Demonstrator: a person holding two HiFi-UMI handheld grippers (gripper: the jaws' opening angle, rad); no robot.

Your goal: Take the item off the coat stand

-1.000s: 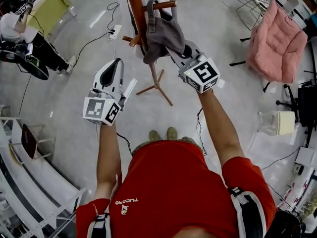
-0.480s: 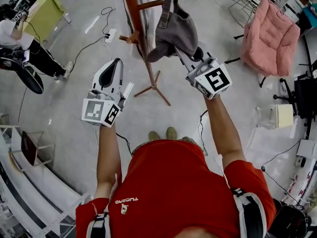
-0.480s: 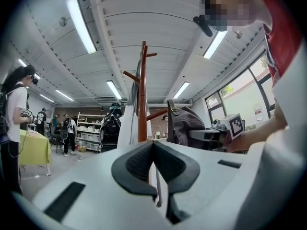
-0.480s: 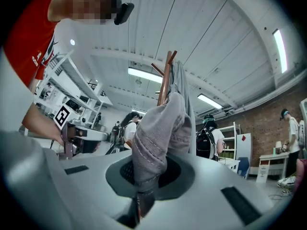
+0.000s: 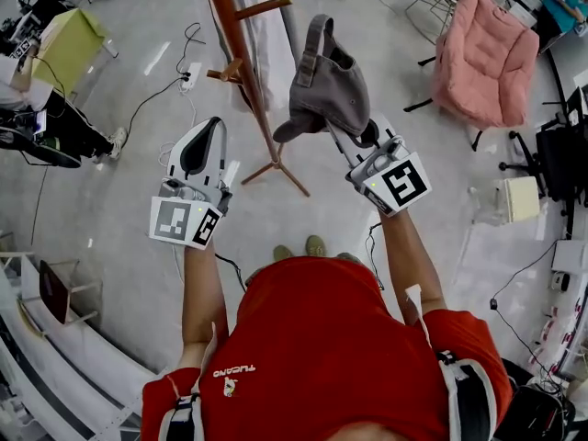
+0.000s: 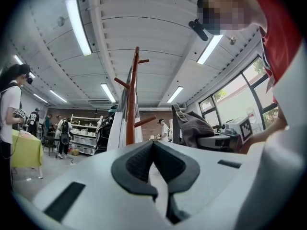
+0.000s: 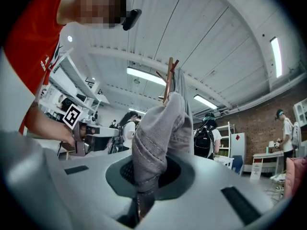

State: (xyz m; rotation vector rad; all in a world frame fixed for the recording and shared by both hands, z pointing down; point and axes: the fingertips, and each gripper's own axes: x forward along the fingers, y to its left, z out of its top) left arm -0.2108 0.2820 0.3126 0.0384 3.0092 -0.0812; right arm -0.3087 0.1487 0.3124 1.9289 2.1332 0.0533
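Observation:
A grey cap (image 5: 331,85) hangs free in the air just right of the brown wooden coat stand (image 5: 234,44), apart from its pegs. My right gripper (image 5: 354,138) is shut on the cap's lower edge. In the right gripper view the grey fabric (image 7: 158,138) rises from between the jaws of the right gripper (image 7: 146,176), with the stand (image 7: 168,80) behind it. My left gripper (image 5: 211,129) is held left of the stand's feet, shut and empty; in its own view the left gripper's (image 6: 154,150) pads meet, and the stand (image 6: 133,99) and cap (image 6: 194,128) show beyond.
A white garment (image 5: 273,39) hangs on the stand. A pink padded chair (image 5: 482,53) is at the far right, a yellow-green table (image 5: 73,26) and a seated person (image 5: 41,95) at the far left. A power strip with cables (image 5: 188,76) lies on the floor.
The right gripper has lifted the cap up off the stand's peg and carried it right, clear of the stand. The left gripper has barely moved.

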